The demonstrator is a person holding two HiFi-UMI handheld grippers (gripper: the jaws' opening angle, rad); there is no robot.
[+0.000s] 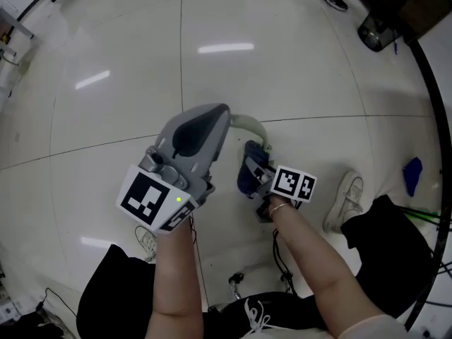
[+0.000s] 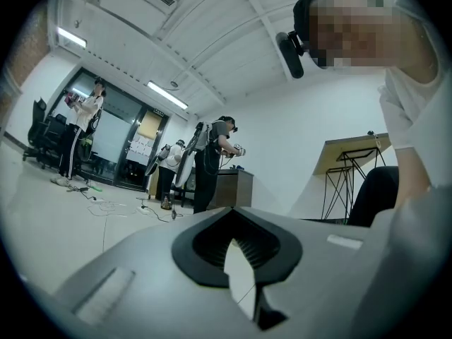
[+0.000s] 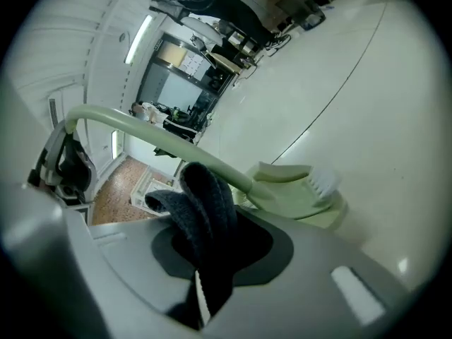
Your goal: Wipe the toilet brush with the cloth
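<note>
Forearms reach forward; left gripper (image 1: 220,115) jaws clamp the brush handle (image 3: 141,129), right gripper (image 1: 250,159) jaws the cloth (image 3: 206,205).

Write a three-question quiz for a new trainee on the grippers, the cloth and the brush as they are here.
1. Multiple choice: what is between the jaws of the right gripper? A, a sponge; B, a dark cloth; C, nothing.
2. True or false: the left gripper holds the cloth.
3. Fill in: the toilet brush has a pale green handle and ___ bristles.
Key: 1 B; 2 false; 3 white.
</note>
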